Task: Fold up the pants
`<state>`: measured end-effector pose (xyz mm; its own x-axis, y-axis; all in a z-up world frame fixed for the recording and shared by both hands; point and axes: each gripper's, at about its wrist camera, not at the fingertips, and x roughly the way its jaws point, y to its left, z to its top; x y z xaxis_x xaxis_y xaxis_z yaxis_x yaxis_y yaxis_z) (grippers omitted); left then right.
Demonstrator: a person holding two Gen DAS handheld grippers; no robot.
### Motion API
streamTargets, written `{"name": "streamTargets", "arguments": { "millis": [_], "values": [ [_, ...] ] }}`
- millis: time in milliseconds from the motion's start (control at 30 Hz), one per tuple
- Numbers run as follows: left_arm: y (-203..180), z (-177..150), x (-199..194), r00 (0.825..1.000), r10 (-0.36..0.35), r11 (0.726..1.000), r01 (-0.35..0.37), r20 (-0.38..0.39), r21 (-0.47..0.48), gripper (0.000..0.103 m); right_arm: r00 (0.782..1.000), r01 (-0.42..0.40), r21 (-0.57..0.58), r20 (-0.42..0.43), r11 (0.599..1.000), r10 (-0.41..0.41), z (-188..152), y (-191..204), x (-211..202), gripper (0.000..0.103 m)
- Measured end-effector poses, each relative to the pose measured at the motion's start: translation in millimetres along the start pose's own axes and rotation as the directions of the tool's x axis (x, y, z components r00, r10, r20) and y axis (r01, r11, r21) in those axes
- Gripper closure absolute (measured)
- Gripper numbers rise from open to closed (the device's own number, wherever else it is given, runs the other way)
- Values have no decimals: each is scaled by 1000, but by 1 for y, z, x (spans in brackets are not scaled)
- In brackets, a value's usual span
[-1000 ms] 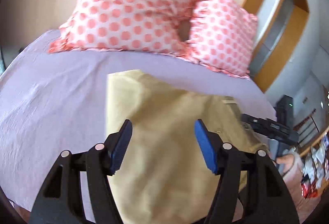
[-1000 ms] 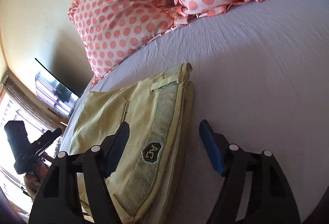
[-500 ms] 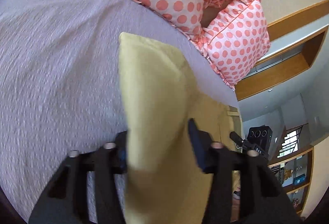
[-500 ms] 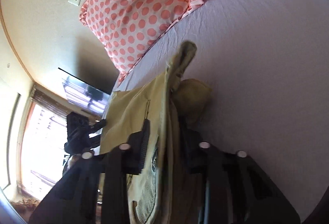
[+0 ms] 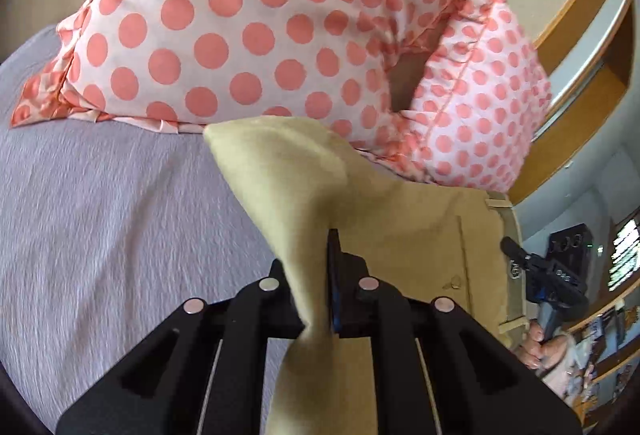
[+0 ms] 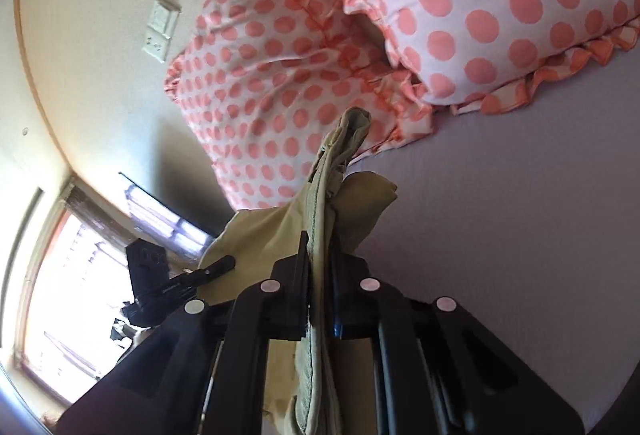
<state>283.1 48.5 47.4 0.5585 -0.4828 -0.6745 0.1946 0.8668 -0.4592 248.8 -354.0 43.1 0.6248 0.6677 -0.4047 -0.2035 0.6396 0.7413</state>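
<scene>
The khaki pants [image 5: 304, 203] are folded into a pad and lifted off the lilac bed sheet [image 5: 100, 227]. My left gripper [image 5: 316, 275] is shut on the leg-end edge of the pants, and the cloth rises in a peak ahead of the fingers. My right gripper [image 6: 320, 267] is shut on the waistband end of the pants [image 6: 340, 163], whose ribbed green band stands up between the fingers. The other gripper shows at the right of the left wrist view [image 5: 556, 275] and at the left of the right wrist view [image 6: 172, 283].
Two white pillows with coral dots [image 5: 248, 23] [image 6: 460, 3] lie close ahead at the head of the bed. Lilac sheet [image 6: 520, 235] spreads to the right. A wall with a switch plate [image 6: 160, 31], a window [image 6: 60, 295] and wooden shelving [image 5: 580, 75] surround the bed.
Both grippers went from open above the flat folded pants to shut on its two ends. The pants lifted off the sheet and moved toward the pillows.
</scene>
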Motion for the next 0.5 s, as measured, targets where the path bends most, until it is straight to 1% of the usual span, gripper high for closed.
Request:
{"name": "streamTargets", "arguments": {
  "millis": [33,67,100,133,167,200,233,267,300,333,367,400,433,467,500],
  "values": [
    [3,3,12,999,38,999,-38,-25,-17,89,996,89,-12,-9,996,-89,3,-6,8,92],
    [8,2,16,998,46,998,-48,-42,-41,85,985,171,-10,-39,985,-171,3,-12,15,89],
    [11,0,13,998,44,997,-46,-34,-54,82,971,232,-12,-60,973,-232,-1,-16,17,85],
    [11,-4,5,998,61,997,-62,-9,-42,81,960,274,-24,-48,961,-275,-5,-16,11,85],
    [9,-8,-6,995,99,995,-98,24,-16,79,957,289,-43,-11,956,-290,-10,-12,1,80],
    [6,-13,-17,989,139,990,-140,58,5,75,960,281,-57,17,958,-281,-14,-6,-9,68],
    [3,-18,-30,985,149,988,-152,91,21,70,966,256,-71,40,964,-254,-18,2,-18,62],
    [-2,-23,-42,984,127,991,-131,122,28,61,975,220,-85,53,972,-216,-22,11,-26,48],
    [-8,-28,-52,986,87,995,-92,143,33,54,983,180,-97,54,979,-176,-27,19,-30,39],
    [-15,-34,-61,988,37,998,-45,150,49,51,989,144,-111,41,983,-141,-31,26,-31,38],
    [-22,-39,-65,990,-6,997,-5,142,73,41,992,128,-124,15,984,-128,-37,31,-28,37],
    [-29,-44,-64,992,-24,996,12,123,92,31,990,136,-131,-12,982,-139,-42,35,-21,35],
    [-36,-48,-56,995,-23,995,13,95,102,29,985,161,-131,-46,978,-168,-47,34,-12,33],
    [-40,-51,-45,998,-13,995,8,53,101,28,971,210,-125,-86,970,-221,-50,30,-1,29],
    [-42,-54,-32,1000,11,995,-12,4,97,28,957,251,-119,-120,961,-265,-54,25,7,29]
  ]
}}
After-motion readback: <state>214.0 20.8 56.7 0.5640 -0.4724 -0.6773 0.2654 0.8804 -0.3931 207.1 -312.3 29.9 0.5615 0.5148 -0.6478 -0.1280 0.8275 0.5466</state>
